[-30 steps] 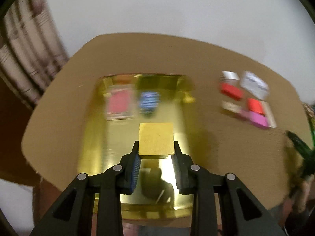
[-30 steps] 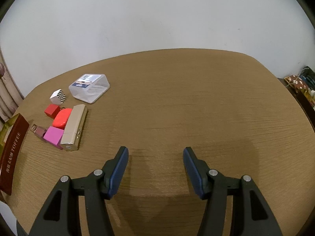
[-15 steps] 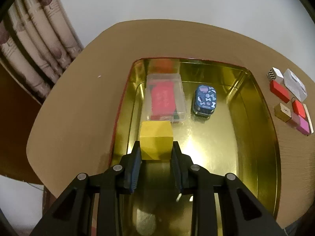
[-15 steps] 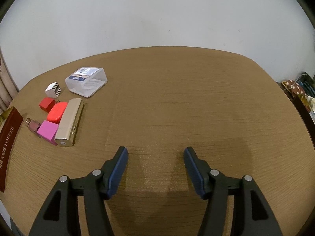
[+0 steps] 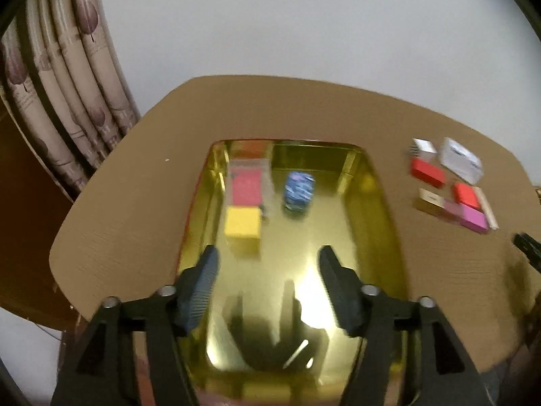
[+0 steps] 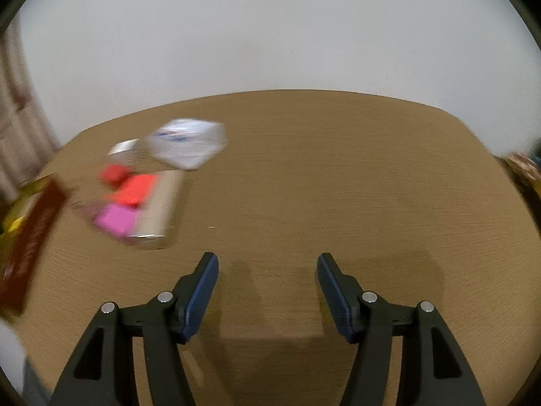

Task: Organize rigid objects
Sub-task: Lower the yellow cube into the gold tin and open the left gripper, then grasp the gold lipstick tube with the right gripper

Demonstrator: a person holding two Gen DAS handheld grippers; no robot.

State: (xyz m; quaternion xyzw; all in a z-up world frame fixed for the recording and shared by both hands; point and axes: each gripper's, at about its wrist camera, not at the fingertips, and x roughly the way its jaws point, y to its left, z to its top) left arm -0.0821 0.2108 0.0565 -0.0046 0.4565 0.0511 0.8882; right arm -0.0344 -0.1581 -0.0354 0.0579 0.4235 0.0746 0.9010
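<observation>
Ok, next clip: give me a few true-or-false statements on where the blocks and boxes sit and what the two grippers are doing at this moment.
1. The yellow block sits inside the gold tray. True.
2. The left gripper is clamped on the yellow block. False: its jaws are opening and nothing is between them; the block lies beyond the fingertips.
3. The blue patterned tin is out on the table beside the pink block. False: the tin is in the tray, right of the clear box with the red card.
4. The right gripper is open and holds nothing. True.
5. The pink block lies outside the tray. True.
</observation>
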